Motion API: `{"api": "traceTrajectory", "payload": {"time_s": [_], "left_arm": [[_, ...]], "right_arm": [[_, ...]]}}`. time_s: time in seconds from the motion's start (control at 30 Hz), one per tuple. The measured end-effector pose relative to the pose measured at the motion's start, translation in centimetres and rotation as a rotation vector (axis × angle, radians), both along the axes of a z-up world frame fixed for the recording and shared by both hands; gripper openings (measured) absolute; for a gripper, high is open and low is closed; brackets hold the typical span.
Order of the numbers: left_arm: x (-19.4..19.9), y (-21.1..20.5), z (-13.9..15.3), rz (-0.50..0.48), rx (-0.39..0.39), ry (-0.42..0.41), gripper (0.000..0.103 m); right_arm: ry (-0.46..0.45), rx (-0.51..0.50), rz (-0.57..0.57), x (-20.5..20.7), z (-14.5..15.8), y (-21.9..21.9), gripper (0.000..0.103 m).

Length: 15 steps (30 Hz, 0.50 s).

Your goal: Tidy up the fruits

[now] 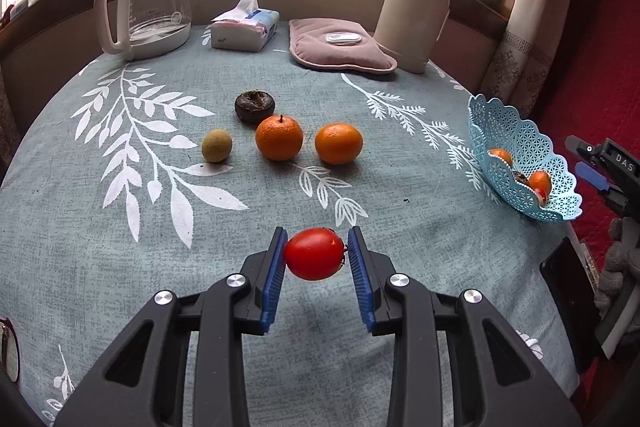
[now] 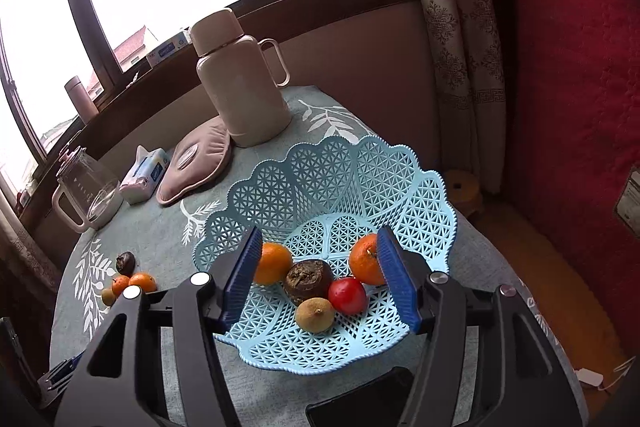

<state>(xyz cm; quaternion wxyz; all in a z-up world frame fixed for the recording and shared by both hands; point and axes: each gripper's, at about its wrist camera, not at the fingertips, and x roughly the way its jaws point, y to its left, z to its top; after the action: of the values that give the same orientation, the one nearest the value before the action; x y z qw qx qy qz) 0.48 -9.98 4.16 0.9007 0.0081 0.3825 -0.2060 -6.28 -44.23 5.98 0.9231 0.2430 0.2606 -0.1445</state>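
Left tool (image 1: pixel 316 253) clenched on smooth glossy red fruit (image 1: pixel 314 254), ribbed blue pads pressing both ends, fruit lifted above surface (image 1: pixel 100 259); tool angled downward. Right tool (image 2: pixel 318 277) released, jaws apart, nothing between pads, hovering over pale blue plastic lattice basket (image 2: pixel 340 167) with scalloped rim. Basket holds two dimpled oranges, wrinkled dark brown fruit (image 2: pixel 308 281), matte greenish-brown round fruit (image 2: pixel 315 314), second red fruit (image 2: pixel 347 295). Loose on leaf-print cloth: two oranges, wrinkled dark fruit (image 1: pixel 254 105), small brownish-green fruit (image 1: pixel 216 145), clustered mid-surface.
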Motion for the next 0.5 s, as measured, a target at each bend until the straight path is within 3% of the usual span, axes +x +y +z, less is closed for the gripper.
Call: {"api": "traceTrajectory", "payload": {"time_s": [0.5], "left_arm": [[-0.2, -13.7, 3.2, -0.244, -0.006, -0.076, 0.032]], "right_arm": [[-0.044, 0.07, -0.031, 0.3, 0.0, -2.7, 0.068]]}}
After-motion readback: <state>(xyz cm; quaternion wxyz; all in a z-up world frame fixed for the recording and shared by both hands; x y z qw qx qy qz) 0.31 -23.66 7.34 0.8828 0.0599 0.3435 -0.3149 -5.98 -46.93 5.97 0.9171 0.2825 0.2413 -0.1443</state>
